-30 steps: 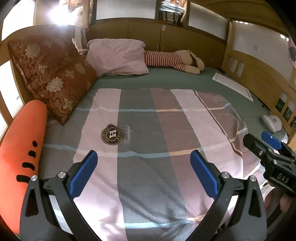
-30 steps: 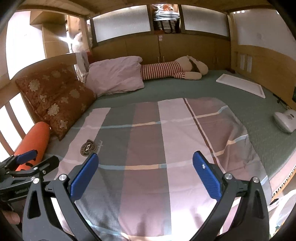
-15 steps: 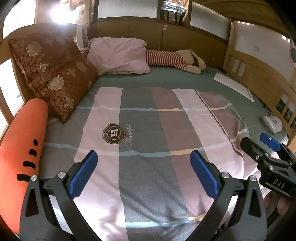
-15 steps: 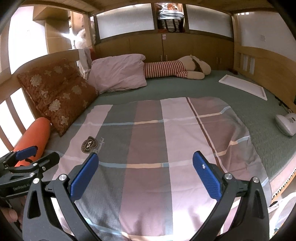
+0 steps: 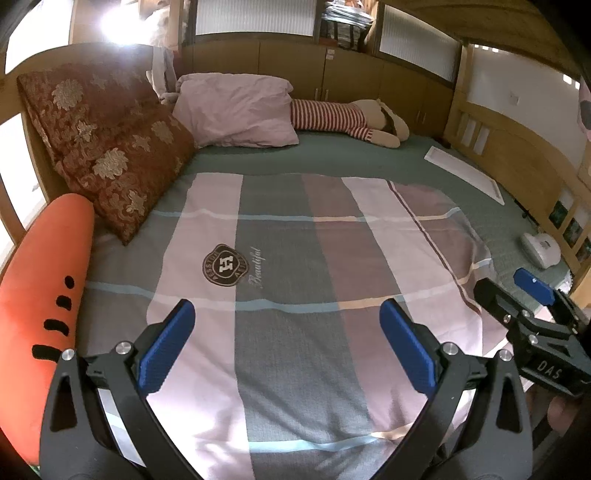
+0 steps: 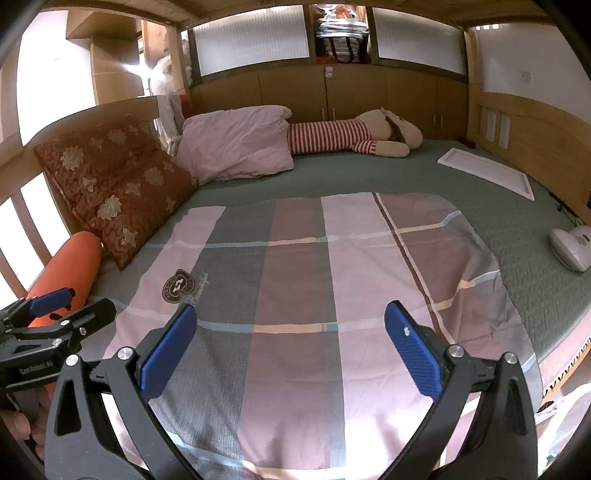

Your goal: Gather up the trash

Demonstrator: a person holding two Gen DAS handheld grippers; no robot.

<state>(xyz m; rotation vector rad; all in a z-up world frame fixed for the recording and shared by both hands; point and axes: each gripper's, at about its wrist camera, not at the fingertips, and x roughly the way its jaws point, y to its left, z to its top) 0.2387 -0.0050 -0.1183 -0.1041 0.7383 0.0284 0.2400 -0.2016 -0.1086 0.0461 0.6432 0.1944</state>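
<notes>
The orange carrot-shaped cushion point(image 5: 44, 295) runs off the left edge of the left wrist view, so its lower end is out of sight; in the right wrist view the left claw point(image 6: 55, 314) covers its near part. The striped plush toy point(image 6: 343, 136) has its lower half tucked behind the pink pillow point(image 6: 236, 144). The right claw point(image 5: 517, 295) is cut by the right edge of the left wrist view, one finger barely showing. The stack on the high shelf point(image 6: 338, 29) is too small to identify. The badge lettering on the plaid blanket point(image 5: 295, 295) is mostly unreadable. The white device point(image 6: 572, 247) is clipped at the right edge.
</notes>
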